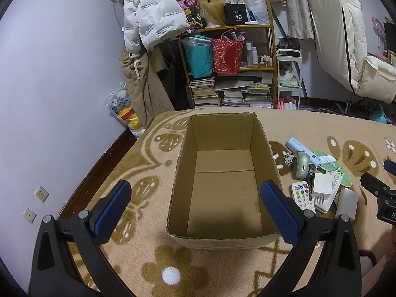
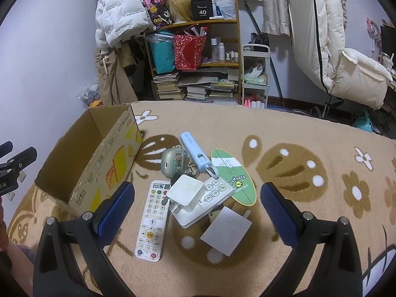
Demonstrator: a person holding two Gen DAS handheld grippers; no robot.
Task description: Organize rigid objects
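So we've got both grippers up over the rug (image 2: 309, 136) and neither has hold of anything. The left gripper (image 1: 195, 208) has its jaws spread wide, hanging over the near end of the box (image 1: 262, 143), which is open on top with nothing inside. The box's near wall sits right between the blue pads (image 1: 113, 205).

The right gripper (image 2: 198, 210) is just as wide open, and the pile of stuff lies straight ahead between its fingers. Remote (image 2: 152, 220) is on the left side of the pile, close to the left pad. A white charger (image 2: 186, 193) rests on a white power strip (image 2: 210, 200) in the middle, touching the remote's far end. A grey adapter (image 2: 226, 230) is nearest us, leaning against the strip. Further out we see a green oval card (image 2: 235, 178), a blue tube-shaped gadget (image 2: 194, 152) and a grey earbud case (image 2: 172, 162) with keys beside it.

The box is just left of the pile, near but not touching. Far back there's a shelf (image 2: 198, 57) full of books and bags.
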